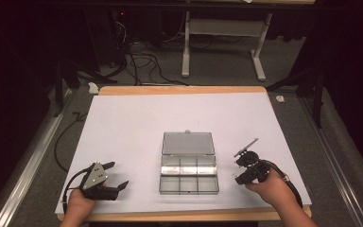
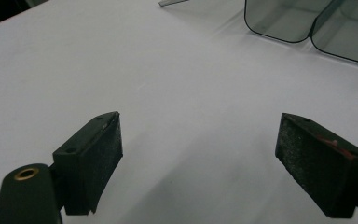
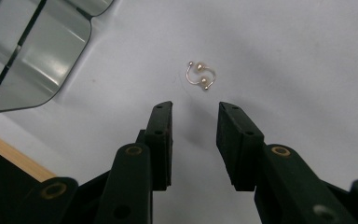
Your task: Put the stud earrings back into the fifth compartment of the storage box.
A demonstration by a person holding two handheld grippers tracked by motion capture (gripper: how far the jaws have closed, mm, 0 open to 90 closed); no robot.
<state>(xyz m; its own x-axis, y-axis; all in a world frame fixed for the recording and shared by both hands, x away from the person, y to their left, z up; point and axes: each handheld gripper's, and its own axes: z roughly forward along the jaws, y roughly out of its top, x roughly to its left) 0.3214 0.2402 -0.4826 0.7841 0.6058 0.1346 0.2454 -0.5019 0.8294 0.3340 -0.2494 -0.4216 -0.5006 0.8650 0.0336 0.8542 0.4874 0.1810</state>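
Observation:
A clear plastic compartment box lies open at the table's middle, its lid flat behind it. On the white sheet in the right gripper view lies a small gold curved earring with pearl beads, just ahead of my right gripper. That gripper's jaws stand partly apart with nothing between them. In the high view my right gripper is to the right of the box. To the left of the box my left gripper is open wide over bare sheet. Its pads are empty, and the box shows ahead.
The white sheet covers a wooden table whose front edge lies near both hands. A corner of the box sits left of the right jaws, with the wooden edge below it. Cables and a desk frame stand on the floor beyond.

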